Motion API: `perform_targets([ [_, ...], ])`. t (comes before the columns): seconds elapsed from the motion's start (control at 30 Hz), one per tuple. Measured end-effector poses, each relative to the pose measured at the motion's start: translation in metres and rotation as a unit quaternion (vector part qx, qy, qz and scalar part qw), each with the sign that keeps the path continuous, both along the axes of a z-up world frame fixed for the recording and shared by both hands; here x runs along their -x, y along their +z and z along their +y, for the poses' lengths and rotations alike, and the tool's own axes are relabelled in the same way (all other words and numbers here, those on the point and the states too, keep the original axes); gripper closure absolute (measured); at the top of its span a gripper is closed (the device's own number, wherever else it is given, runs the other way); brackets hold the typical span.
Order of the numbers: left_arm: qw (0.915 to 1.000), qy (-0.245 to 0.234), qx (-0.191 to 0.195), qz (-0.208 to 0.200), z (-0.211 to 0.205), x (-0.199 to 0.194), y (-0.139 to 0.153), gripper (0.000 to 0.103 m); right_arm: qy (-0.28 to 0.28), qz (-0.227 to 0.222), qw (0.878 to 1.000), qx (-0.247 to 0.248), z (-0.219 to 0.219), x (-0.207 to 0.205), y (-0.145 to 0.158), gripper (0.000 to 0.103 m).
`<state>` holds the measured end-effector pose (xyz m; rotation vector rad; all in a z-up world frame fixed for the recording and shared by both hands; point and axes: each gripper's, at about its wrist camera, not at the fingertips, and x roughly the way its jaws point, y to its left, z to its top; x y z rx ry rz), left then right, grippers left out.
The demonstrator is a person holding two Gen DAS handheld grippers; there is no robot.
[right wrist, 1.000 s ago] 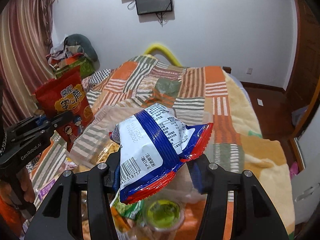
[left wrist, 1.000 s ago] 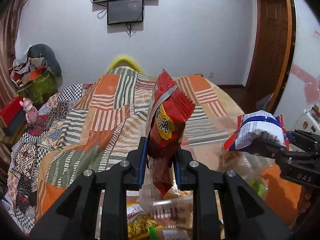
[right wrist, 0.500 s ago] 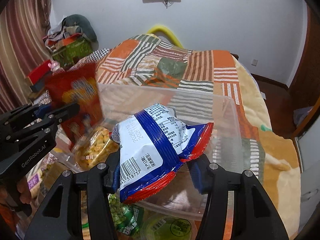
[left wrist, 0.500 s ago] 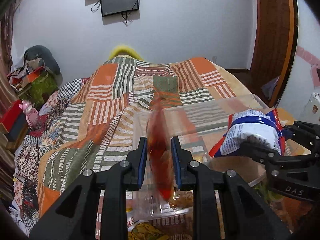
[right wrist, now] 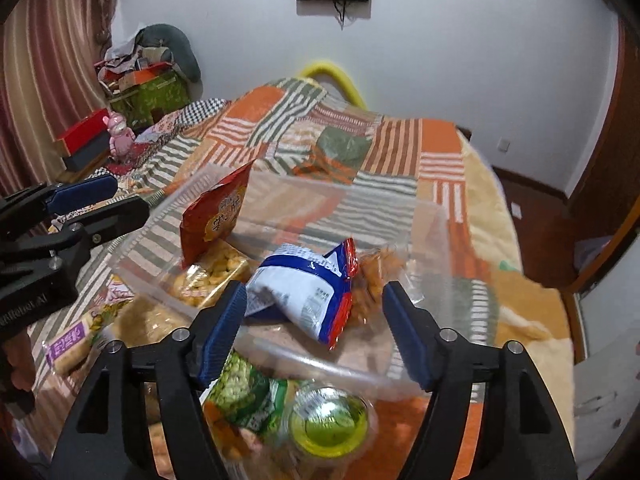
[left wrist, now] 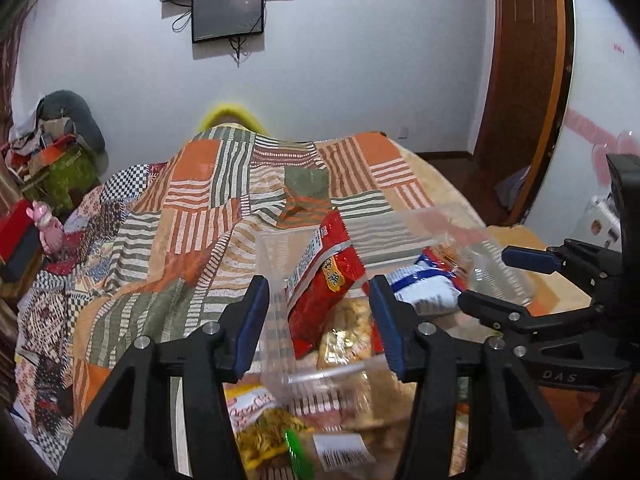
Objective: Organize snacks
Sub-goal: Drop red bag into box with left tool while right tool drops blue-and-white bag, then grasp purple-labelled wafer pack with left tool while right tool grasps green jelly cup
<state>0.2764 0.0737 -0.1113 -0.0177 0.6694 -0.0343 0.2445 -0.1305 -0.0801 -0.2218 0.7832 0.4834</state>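
A clear plastic bin (right wrist: 304, 196) sits on the patchwork bed. A red snack bag (left wrist: 326, 284) leans upright in its left side and also shows in the right wrist view (right wrist: 218, 216). A blue-and-white snack bag (right wrist: 308, 292) lies in the bin beside a pack of yellow crackers (right wrist: 212, 272); it also shows in the left wrist view (left wrist: 424, 288). My left gripper (left wrist: 318, 320) is open and empty just above the red bag. My right gripper (right wrist: 314, 332) is open and empty over the blue bag.
Loose snacks lie in front of the bin: a green pea bag (right wrist: 240, 392), a green jelly cup (right wrist: 330, 420), a purple bar (right wrist: 68, 344), a yellow noodle pack (left wrist: 260, 428). Boxes and a pink toy (right wrist: 120, 134) stand at the left wall. A wooden door (left wrist: 520, 80) is at the right.
Both grippers moved down over the bin and opened. The red bag and the blue-and-white bag left the jaws and now rest inside the bin.
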Motion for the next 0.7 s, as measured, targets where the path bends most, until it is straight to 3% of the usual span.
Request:
perform_targets([
  [0.37,0.9997,0.015,-0.018,0.004,0.023,0.054,0.01,0.04,-0.018,-0.012,1.0,-0.009,-0.027,0.03,0.012,0.031],
  [0.7,0.9947,0.059,0.008,0.084,0.071,0.083,-0.044,0.039,-0.03,0.009,1.0,0.0,-0.046,0.046,-0.003,0.028],
])
